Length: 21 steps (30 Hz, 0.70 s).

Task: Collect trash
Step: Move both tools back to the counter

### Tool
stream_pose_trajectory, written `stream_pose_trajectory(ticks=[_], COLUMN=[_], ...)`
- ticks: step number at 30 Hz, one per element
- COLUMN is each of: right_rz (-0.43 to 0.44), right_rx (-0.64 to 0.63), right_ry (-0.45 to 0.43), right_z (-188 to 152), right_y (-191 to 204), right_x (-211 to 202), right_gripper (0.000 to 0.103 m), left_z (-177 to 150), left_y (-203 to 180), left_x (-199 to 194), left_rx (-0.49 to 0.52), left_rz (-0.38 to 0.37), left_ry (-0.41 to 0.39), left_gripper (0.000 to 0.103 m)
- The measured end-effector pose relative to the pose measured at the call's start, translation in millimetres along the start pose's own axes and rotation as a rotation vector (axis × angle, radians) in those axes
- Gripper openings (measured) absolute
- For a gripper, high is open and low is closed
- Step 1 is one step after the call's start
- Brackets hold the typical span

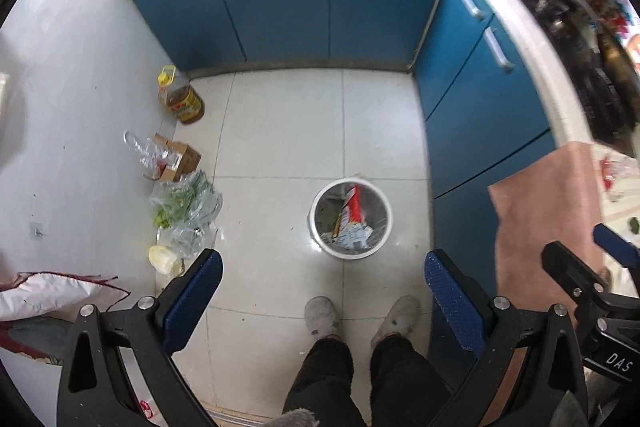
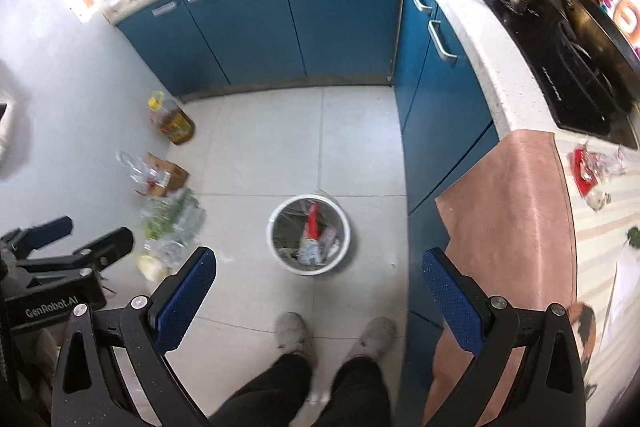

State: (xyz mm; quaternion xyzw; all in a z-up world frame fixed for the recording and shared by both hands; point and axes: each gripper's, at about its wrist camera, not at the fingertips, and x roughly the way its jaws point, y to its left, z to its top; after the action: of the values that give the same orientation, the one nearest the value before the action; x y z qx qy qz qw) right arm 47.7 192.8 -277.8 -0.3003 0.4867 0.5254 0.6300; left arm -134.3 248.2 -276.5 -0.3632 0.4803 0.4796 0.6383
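Observation:
A white round trash bin (image 1: 320, 239) stands on the tiled floor; it also shows in the right wrist view (image 2: 276, 251). It holds a red and white wrapper (image 1: 351, 217) and other scraps. My left gripper (image 1: 322, 287) is open and empty, high above the floor, just near of the bin. My right gripper (image 2: 318, 281) is open and empty, also high above the floor, beside the bin. On the counter at the right lie a red wrapper (image 2: 583, 171) and crumpled clear plastic (image 2: 612, 161).
Blue cabinets (image 1: 288, 3) line the far and right sides. By the left wall sit an oil bottle (image 1: 182, 99), a cardboard box (image 1: 182, 157) and bags of greens (image 1: 184, 203). A pink cloth (image 2: 516, 211) hangs over the counter. The person's feet (image 1: 360, 315) stand below. A stove (image 2: 560, 67) is at right.

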Motion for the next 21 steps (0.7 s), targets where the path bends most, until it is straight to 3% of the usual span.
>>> stream_pose_trajectory(ticks=[5,9,11,16,21], right_rz=[0.108,0.122,0.089,-0.116,-0.253], right_rx=[0.172,0.355,0.430,0.638,0.815], right_ry=[-0.071,-0.090,-0.103,-0.138,-0.090], right_z=[-2.0,-9.4,-16.5,-53.3,-87.3], right_y=[-34.8,-97.0,-135.0,-256.3,-371.9], right_x=[-46.5,-70.9,-83.9,-110.6,-94.1], right_gripper=[0.103,0.103,0.103,0.103,0.100], left_z=[10.5,24.0,31.2,46.0,53.9], left_y=[-28.9,-72.1,-104.1,-189.0,-309.4], left_x=[-51.3,-63.9,-64.3,-58.2,-27.1], left_rx=[0.052,0.142,0.190,0.323,0.509], left_rz=[-0.020,-0.011,0.024,0.028,0.028], left_ry=[-0.132,-0.166,-0.180,-0.190,-0.162], left_gripper=[0.103,0.103,0.103,0.103,0.103])
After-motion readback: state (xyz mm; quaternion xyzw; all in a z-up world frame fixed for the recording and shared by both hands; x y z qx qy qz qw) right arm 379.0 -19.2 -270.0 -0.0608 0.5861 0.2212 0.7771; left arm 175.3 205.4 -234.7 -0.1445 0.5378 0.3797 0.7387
